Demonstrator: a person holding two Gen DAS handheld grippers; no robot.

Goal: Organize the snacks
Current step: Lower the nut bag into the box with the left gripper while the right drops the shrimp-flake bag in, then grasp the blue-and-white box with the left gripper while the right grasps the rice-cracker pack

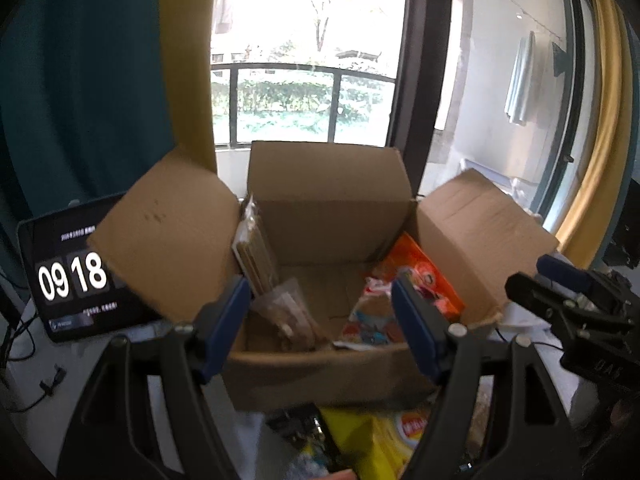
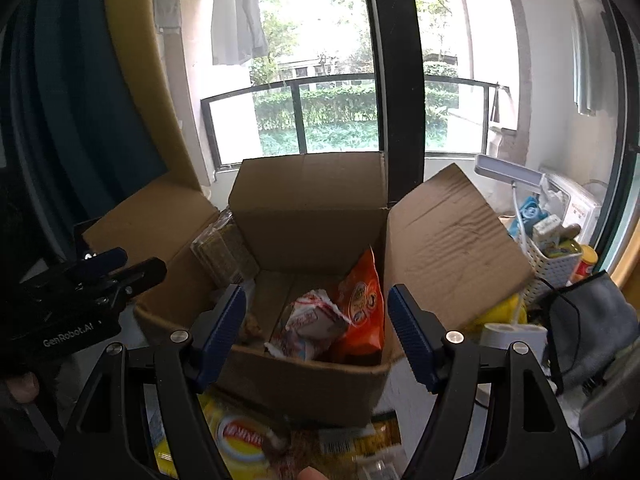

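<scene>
Snacks sit in your open cardboard box (image 1: pixel 328 208): an orange bag (image 2: pixel 362 308) and a white packet (image 2: pixel 310 326). Both your left gripper (image 1: pixel 320 320) and right gripper (image 2: pixel 316 328) stand open, holding nothing.

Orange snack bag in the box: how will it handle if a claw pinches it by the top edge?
The orange snack bag looks like thin glossy film, so probably slippery and floppy, sagging below the pinch. It seems puffed and leans on the cardboard box wall, so likely light for its size. The white-and-red packet rests against it and may shift when it lifts.
</scene>
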